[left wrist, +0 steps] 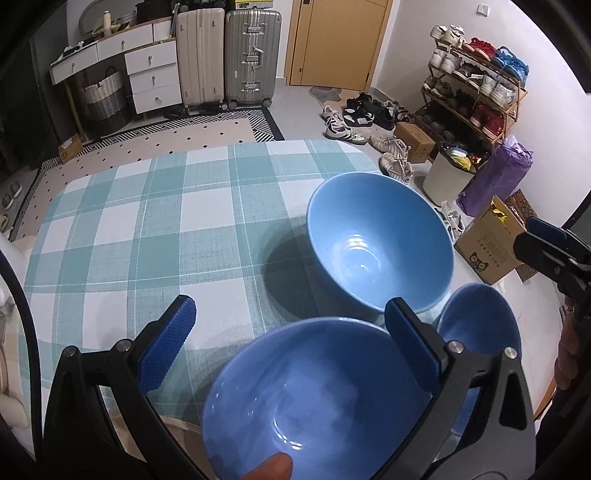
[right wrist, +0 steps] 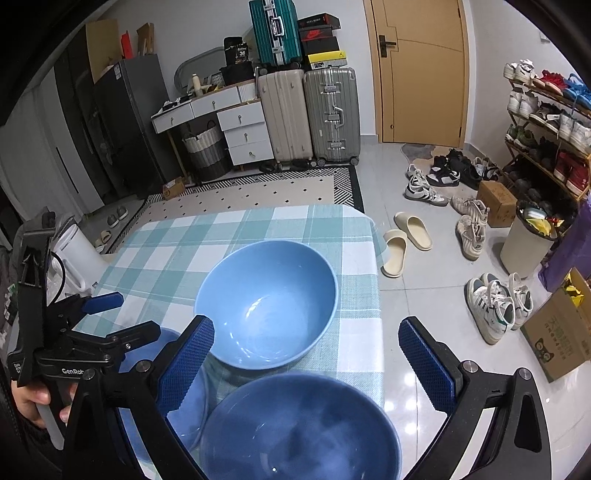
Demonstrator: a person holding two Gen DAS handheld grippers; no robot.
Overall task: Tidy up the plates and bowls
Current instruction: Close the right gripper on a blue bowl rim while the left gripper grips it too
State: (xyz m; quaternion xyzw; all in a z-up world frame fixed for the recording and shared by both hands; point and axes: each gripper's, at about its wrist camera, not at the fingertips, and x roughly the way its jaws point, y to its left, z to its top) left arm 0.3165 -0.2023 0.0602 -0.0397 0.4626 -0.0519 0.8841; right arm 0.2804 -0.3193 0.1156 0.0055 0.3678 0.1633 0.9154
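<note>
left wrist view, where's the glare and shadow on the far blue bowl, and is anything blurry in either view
Left wrist view: the far bowl shows white glare streaks at its bottom and casts a dark shadow to its left on the checked tablecloth; the near bowl looks soft and hazy. Right wrist view: the closest bowl is likewise blurred, and straight lines bow near the frame edges.

Three blue bowls sit on the bench: a large bowl [left wrist: 380, 243] farthest out, a second bowl [left wrist: 314, 398] nearest the camera, and a third bowl [left wrist: 480, 317] beside it. Two claws are in view, the left claw [left wrist: 291, 343] and the right claw [right wrist: 306, 362]. Against the far wall stand two upright suitcases, a beige suitcase [right wrist: 284, 118] and a grey suitcase [right wrist: 332, 114], with one teal suitcase [right wrist: 275, 31] stacked above them.
</note>
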